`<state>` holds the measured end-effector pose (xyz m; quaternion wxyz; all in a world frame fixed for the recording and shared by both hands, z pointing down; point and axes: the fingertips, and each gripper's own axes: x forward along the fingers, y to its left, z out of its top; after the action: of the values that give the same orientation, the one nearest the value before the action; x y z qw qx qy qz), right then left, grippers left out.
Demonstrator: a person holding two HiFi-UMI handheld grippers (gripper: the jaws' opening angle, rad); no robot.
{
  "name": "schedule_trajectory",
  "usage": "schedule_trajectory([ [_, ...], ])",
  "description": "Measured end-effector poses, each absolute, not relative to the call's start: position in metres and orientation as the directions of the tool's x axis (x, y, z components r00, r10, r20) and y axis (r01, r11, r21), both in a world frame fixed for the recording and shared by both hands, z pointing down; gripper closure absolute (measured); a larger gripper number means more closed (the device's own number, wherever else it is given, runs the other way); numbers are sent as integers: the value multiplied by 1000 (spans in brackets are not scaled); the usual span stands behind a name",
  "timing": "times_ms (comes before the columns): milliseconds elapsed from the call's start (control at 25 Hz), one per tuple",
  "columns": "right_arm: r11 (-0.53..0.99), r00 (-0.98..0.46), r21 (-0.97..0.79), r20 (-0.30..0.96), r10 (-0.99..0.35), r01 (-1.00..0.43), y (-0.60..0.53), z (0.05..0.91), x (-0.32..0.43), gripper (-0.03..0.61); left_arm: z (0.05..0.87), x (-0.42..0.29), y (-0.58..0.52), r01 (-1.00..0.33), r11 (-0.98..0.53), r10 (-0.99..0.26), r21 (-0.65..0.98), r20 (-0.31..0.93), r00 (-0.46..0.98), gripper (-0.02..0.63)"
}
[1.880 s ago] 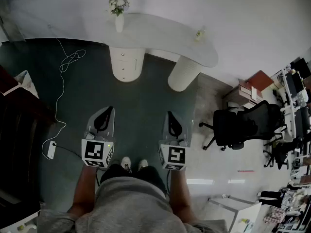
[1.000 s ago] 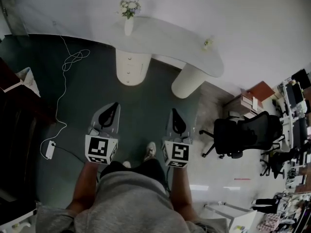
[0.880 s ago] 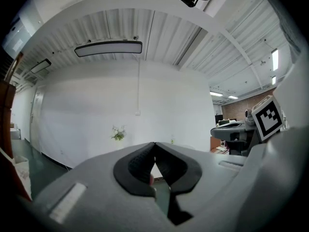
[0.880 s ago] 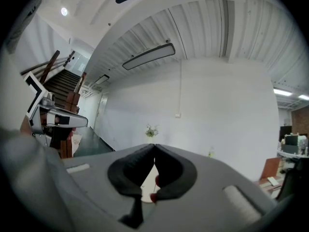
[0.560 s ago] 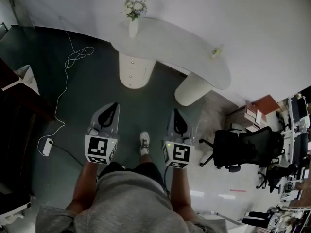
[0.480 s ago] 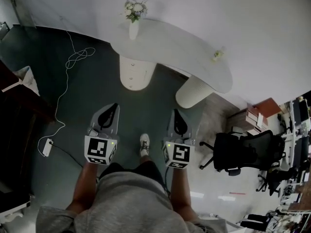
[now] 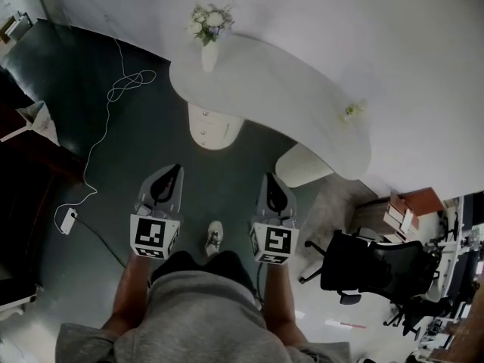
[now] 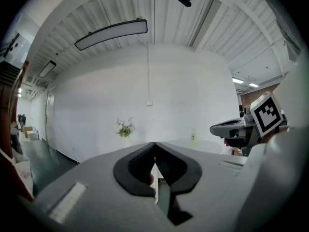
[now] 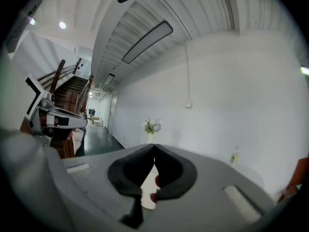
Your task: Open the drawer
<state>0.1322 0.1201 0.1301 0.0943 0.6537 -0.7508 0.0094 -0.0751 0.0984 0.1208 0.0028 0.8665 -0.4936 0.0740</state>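
Jaws fully closed, empty, on L gripper [image 7: 171, 171] and R gripper [image 7: 268, 178]. At 12 o'clock, well apart: drawer unit [image 7: 214, 125] under counter [image 7: 302, 97], drawers shut.

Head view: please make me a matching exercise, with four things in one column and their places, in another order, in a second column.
Things:
1. vase of flowers
2. office chair
3. white cable
4. drawer unit

Places:
A. on the floor, picture's left
B. under the left end of the table
C. on the tabletop
D. picture's lower right

Pairs: 1-C, 2-D, 3-A, 4-B.
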Motion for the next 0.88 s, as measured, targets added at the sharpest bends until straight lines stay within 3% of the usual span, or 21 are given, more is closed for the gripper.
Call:
schedule_trajectory([
  [520, 304, -286, 77, 188, -940, -949, 22, 161, 152, 574, 142, -40, 20, -911, -405, -907, -77, 162, 389, 603],
  [880, 335, -322, 24, 223, -920, -942, -34, 208, 136, 574, 182, -41, -30, -919, -391, -905, -47, 199, 375, 603],
])
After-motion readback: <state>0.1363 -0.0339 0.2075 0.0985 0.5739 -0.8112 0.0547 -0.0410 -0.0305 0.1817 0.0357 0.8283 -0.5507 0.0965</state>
